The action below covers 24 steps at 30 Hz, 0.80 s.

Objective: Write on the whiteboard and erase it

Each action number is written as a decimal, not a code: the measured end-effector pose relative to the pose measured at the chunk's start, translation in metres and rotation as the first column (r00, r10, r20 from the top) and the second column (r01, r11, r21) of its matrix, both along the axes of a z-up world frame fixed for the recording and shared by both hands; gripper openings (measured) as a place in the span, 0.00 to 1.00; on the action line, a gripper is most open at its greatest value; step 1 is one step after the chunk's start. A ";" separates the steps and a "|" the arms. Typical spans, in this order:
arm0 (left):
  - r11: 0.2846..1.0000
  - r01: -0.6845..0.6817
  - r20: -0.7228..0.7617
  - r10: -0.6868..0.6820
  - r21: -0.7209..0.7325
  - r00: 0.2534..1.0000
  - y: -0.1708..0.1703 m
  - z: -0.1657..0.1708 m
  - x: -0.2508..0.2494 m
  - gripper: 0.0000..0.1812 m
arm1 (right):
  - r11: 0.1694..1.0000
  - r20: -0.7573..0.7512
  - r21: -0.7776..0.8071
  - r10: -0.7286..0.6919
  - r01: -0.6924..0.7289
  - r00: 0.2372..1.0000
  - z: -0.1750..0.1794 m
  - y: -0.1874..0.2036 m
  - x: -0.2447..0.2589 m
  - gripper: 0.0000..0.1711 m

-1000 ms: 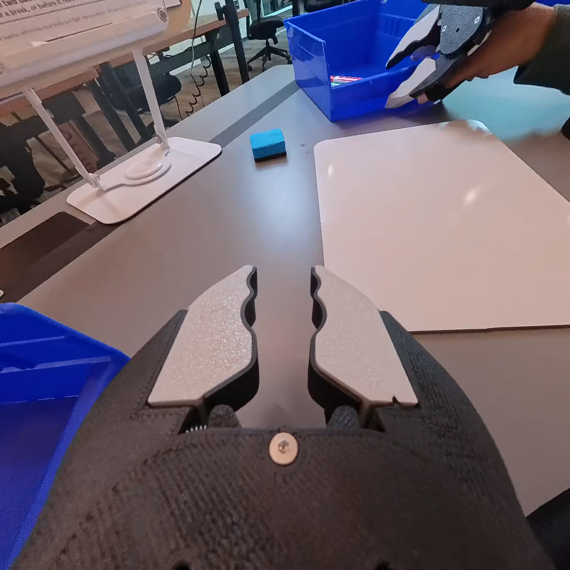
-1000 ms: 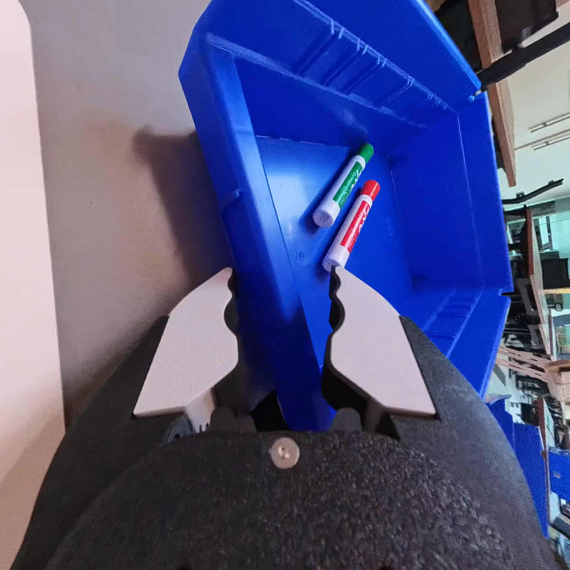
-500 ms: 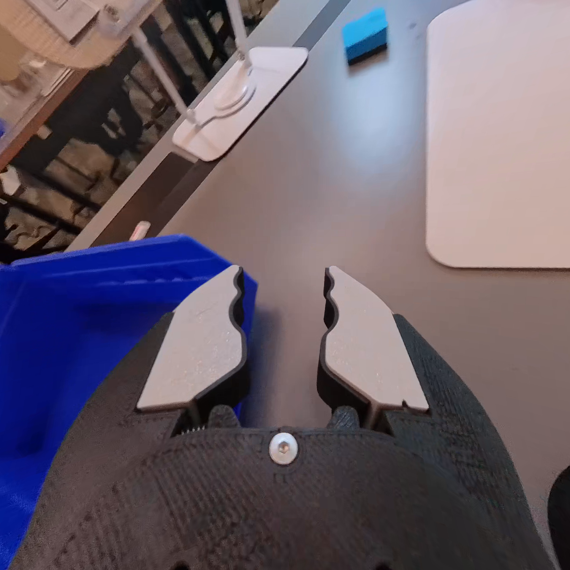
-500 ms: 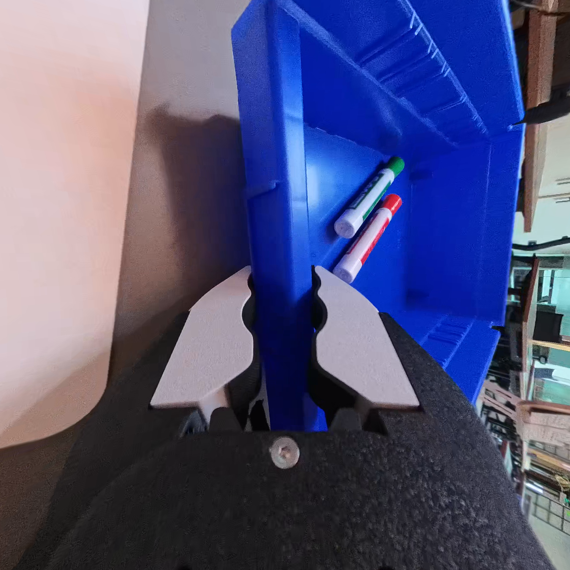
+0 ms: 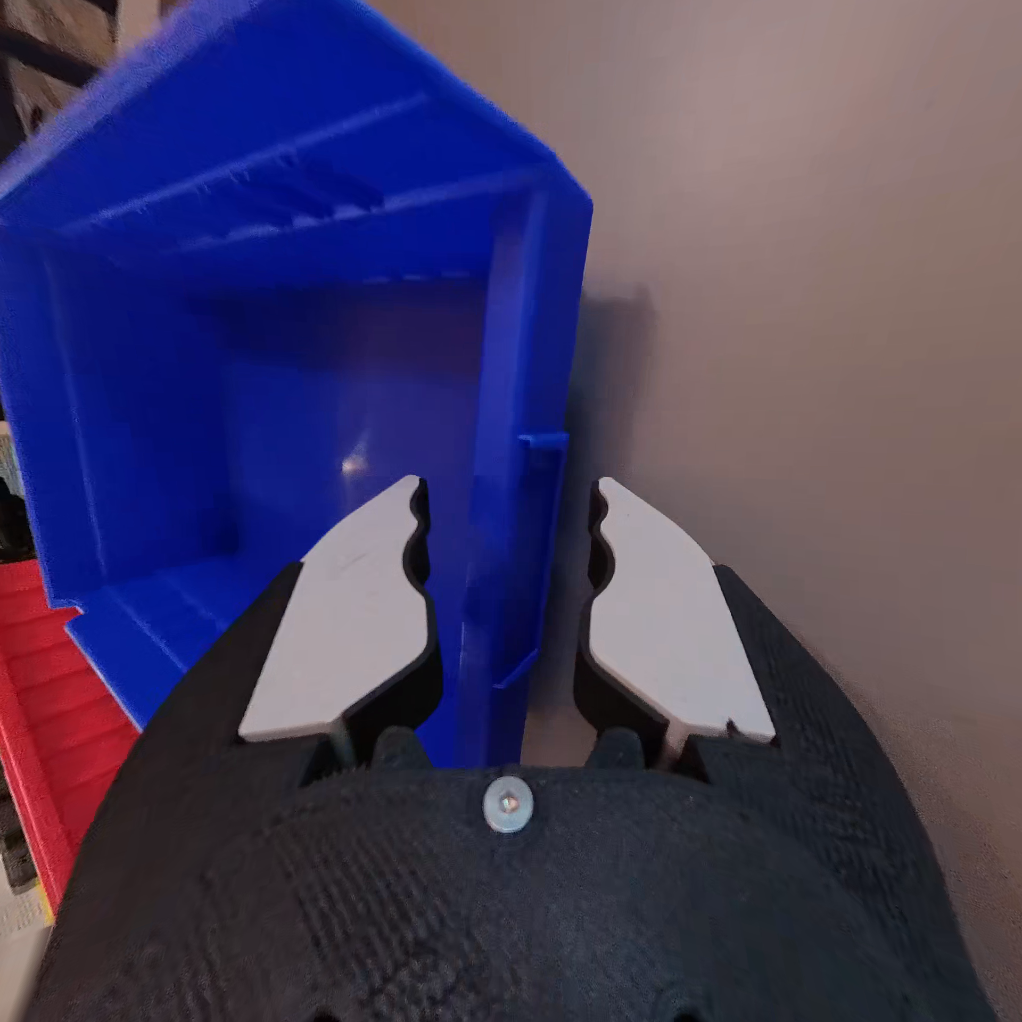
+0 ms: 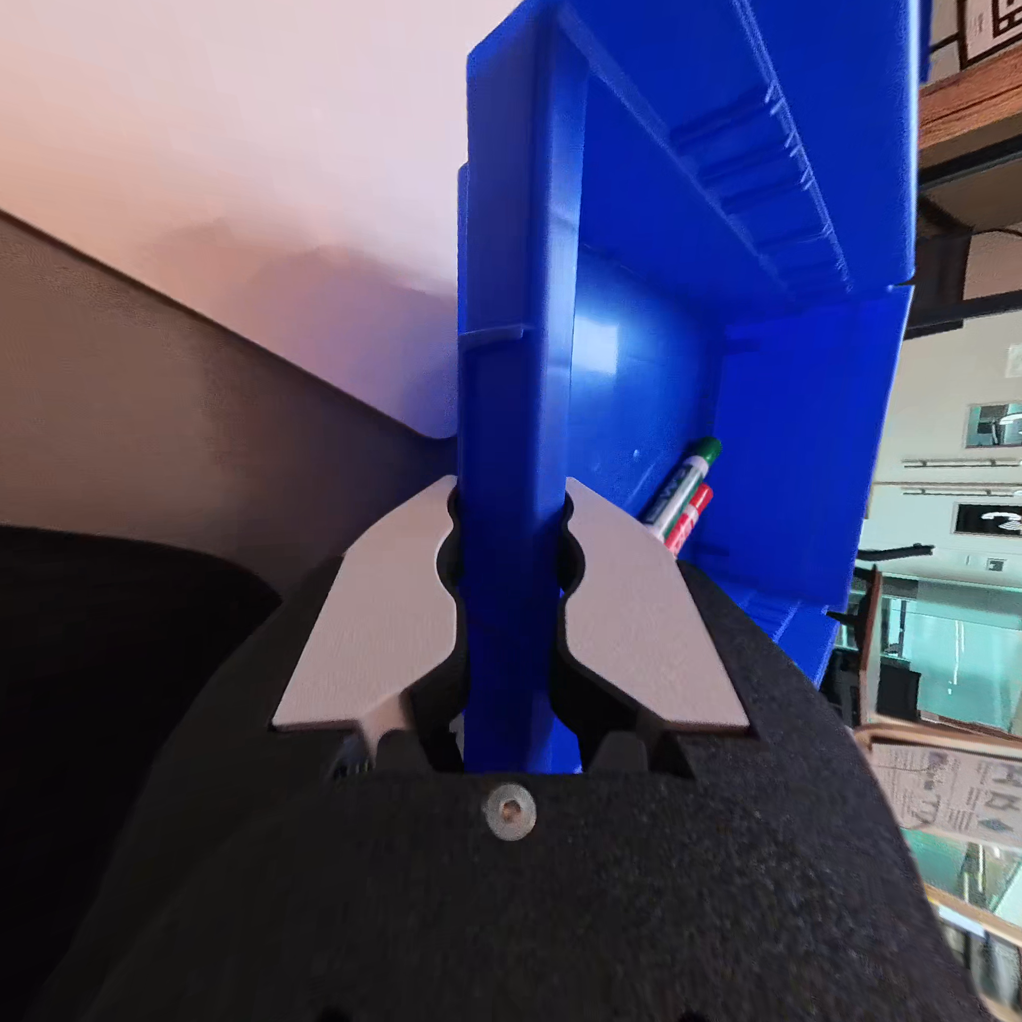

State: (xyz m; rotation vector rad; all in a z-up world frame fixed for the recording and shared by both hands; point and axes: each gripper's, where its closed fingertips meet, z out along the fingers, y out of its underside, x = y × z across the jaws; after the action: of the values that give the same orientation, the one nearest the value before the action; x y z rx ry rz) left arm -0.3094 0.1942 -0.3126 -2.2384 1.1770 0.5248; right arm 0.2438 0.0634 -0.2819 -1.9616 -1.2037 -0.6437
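Right gripper (image 6: 510, 492): I had it clamped on the near side wall of the blue bin (image 6: 514, 332), one finger outside and one inside, so I could carry or drag the whole bin rather than fish inside it.
Markers: the green marker (image 6: 686, 481) and the red marker (image 6: 691, 517) lay together against the bin's far inner corner, which suggested the bin was tilted in my grip.
Whiteboard (image 6: 249, 166): it lay flat on the grey table (image 6: 166, 387), just beside the bin, blank, nothing written yet.
Left gripper (image 5: 506, 498): I held it spread wide, straddling the side wall of a second blue bin (image 5: 520, 387) without touching it, probably lining up to pinch it.
Second bin: its visible interior looked empty; a red bin (image 5: 38, 691) sat at its outer side.
Judgement: I was only at setup; a marker was not yet in hand.
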 end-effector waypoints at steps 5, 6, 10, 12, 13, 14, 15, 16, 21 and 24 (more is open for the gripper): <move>1.000 0.008 -0.022 -0.008 -0.017 1.000 0.004 -0.013 -0.013 0.18 | 0.996 0.038 -0.003 0.091 -0.091 0.995 0.003 -0.032 -0.019 0.18; 1.000 0.015 -0.039 -0.016 -0.007 0.999 0.004 -0.012 -0.013 0.18 | 0.993 0.042 -0.002 0.115 -0.115 0.992 0.004 -0.036 -0.026 0.18; 0.995 0.052 -0.072 -0.046 0.084 0.996 0.000 -0.001 -0.008 0.17 | 0.970 0.065 0.003 0.243 -0.243 0.968 0.009 -0.048 -0.066 0.18; 0.991 0.049 -0.062 -0.042 0.121 0.997 -0.006 0.009 -0.005 0.17 | 0.947 0.074 0.004 0.322 -0.323 0.944 0.010 -0.050 -0.094 0.18; 0.989 0.041 -0.044 -0.035 0.145 0.998 -0.008 0.015 -0.004 0.17 | 0.931 0.076 0.003 0.364 -0.366 0.928 0.010 -0.051 -0.109 0.18; 0.986 0.033 -0.024 -0.030 0.164 0.999 -0.011 0.020 -0.003 0.17 | 0.912 0.078 0.001 0.408 -0.409 0.910 0.008 -0.050 -0.125 0.18; 0.983 0.035 -0.018 -0.032 0.179 0.999 -0.014 0.025 -0.004 0.17 | 0.892 0.080 -0.002 0.451 -0.452 0.889 0.006 -0.049 -0.142 0.18; 0.979 0.039 -0.024 -0.035 0.199 0.999 -0.017 0.029 -0.005 0.17 | 0.869 0.081 -0.008 0.493 -0.494 0.866 0.003 -0.048 -0.160 0.18; 0.953 0.061 -0.092 -0.035 0.298 0.995 -0.030 0.052 -0.018 0.17 | 0.736 0.029 -0.046 0.677 -0.676 0.735 -0.013 -0.038 -0.249 0.18; 0.943 0.047 -0.066 -0.026 0.330 0.997 -0.039 0.070 -0.025 0.17 | 0.662 0.041 -0.056 0.750 -0.747 0.661 -0.022 -0.027 -0.299 0.18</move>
State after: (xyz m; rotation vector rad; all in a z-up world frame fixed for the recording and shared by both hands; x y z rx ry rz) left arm -0.3344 0.1550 -0.2424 -1.9217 1.0680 0.7230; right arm -0.0552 0.0367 -0.3042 -1.2639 -1.9035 -0.2330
